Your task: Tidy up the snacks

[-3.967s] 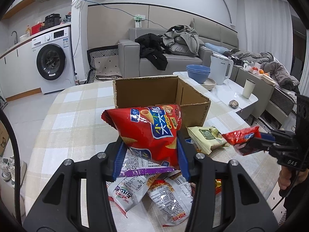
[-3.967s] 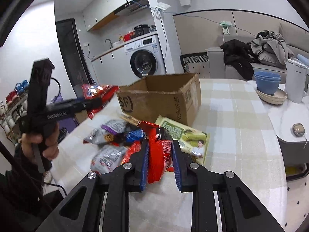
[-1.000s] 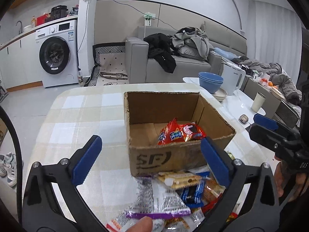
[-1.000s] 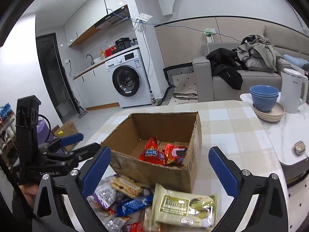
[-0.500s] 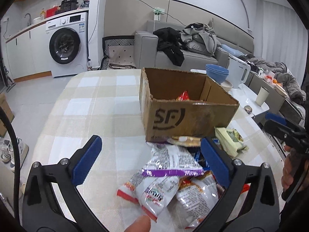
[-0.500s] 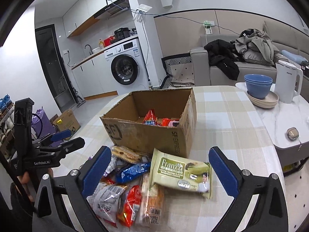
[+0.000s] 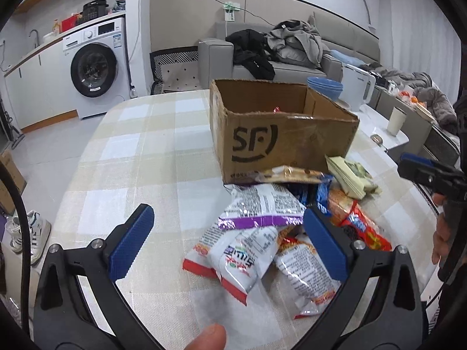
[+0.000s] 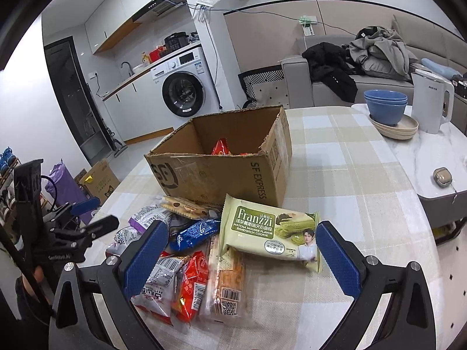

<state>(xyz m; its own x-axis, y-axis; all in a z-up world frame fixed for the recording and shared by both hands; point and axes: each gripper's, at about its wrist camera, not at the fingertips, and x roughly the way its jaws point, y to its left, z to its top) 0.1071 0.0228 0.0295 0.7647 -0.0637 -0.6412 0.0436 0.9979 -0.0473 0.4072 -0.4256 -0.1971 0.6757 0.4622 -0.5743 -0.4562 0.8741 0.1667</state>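
- Right wrist view: right gripper (image 8: 242,258) wide open, empty; matcha cookie pack (image 8: 270,234) between its fingers, long axis across the gap.
- Left gripper (image 7: 227,242) open over white chip bag (image 7: 238,258); cardboard box (image 7: 280,143) beyond pile.

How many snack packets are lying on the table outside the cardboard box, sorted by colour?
Green matcha cookie packet: 1
Blue foil packet: 1
Red foil packet: 1
Silver-white foil packets: 3, one with a purple band
See-through biscuit sleeves: 2
Total: 8 that I can make out; any buried under the pile would not show.
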